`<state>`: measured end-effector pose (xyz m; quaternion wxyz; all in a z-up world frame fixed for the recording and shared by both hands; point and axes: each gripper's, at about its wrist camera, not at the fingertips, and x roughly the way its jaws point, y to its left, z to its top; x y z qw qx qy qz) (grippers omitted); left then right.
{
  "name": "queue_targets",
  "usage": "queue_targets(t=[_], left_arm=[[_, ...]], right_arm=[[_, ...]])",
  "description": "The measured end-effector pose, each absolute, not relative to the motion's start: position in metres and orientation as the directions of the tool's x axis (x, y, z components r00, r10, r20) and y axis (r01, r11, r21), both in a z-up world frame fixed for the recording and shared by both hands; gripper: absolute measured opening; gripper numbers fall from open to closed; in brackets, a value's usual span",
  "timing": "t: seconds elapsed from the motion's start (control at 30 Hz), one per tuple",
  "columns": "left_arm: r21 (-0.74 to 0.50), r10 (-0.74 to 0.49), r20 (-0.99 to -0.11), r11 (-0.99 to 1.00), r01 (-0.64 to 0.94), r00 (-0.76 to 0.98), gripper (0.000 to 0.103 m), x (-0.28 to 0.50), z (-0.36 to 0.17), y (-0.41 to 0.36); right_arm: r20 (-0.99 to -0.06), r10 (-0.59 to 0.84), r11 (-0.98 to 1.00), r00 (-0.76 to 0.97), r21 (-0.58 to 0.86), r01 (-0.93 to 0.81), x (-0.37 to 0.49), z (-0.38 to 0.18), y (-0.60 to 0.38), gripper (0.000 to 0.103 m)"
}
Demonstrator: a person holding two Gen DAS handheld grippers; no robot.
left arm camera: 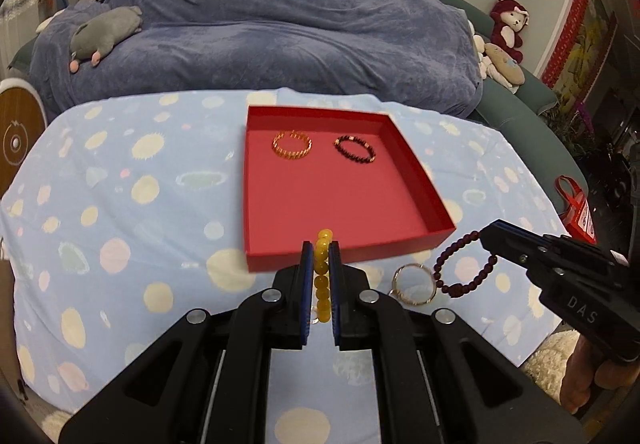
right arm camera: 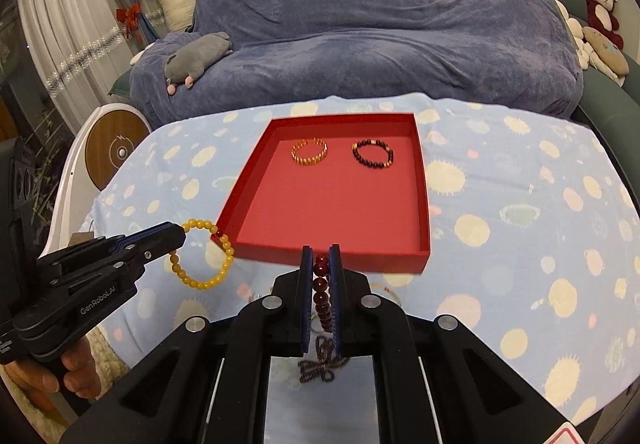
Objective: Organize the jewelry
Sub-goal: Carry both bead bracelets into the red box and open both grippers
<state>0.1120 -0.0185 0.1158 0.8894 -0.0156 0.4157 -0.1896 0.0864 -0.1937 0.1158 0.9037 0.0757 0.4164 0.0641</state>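
Nearest, the left gripper (left arm camera: pixel 321 248) has its fingers clamped on a yellow bead bracelet (left arm camera: pixel 322 276), held just before the red tray (left arm camera: pixel 340 248). Beside it, the right gripper (right arm camera: pixel 321 252) is clamped on a dark red bead bracelet (right arm camera: pixel 322 292). A thin gold bangle (left arm camera: pixel 414 283) lies on the spotted blue cloth (left arm camera: pixel 120 204). Farther off, inside the tray, a gold chain bracelet (left arm camera: pixel 292 145) and a black bead bracelet (left arm camera: pixel 356 149) lie apart.

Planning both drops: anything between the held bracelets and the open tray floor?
Only the tray's near wall. Yellow bracelet in left gripper and dark red bracelet in right gripper sit before it; near floor bare.
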Motion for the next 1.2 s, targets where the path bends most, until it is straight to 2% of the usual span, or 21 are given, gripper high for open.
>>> queue_targets(t=[0.27,0.6,0.8,0.97,1.03,1.1,1.2], left_arm=[[-0.197,-0.415,-0.683,0.897,0.396,0.601,0.007,0.189,0.142,-0.058],[-0.289,-0.432,-0.735,0.897,0.336,0.523,0.007,0.266,0.082,-0.075],[-0.251,-0.38,-0.795,0.916,0.313,0.473,0.007,0.285,0.038,-0.081],[-0.177,-0.32,-0.822,0.93,0.324,0.471,0.008,0.291,0.016,-0.081],[-0.156,-0.304,-0.828,0.932,0.327,0.471,0.008,0.292,0.012,-0.08],[-0.141,-0.289,-0.831,0.936,0.322,0.475,0.008,0.292,0.01,-0.08],[-0.122,-0.264,-0.833,0.945,0.303,0.487,0.016,0.292,0.009,-0.076]], right_arm=[[-0.706,0.216,0.972,0.675,0.22,-0.08,0.17,0.134,-0.203,0.008],[-0.754,0.269,0.952,0.599,0.301,-0.049,0.253,0.074,-0.208,0.008],[-0.806,0.246,0.956,0.539,0.294,0.002,0.273,0.026,-0.218,0.008],[-0.833,0.2,0.969,0.515,0.246,0.022,0.278,0.007,-0.228,0.008],[-0.838,0.169,0.975,0.519,0.218,0.033,0.278,0.004,-0.231,0.014],[-0.839,0.15,0.979,0.524,0.199,0.037,0.278,0.002,-0.235,0.014],[-0.837,0.129,0.982,0.532,0.181,0.047,0.278,0.002,-0.239,0.019]])
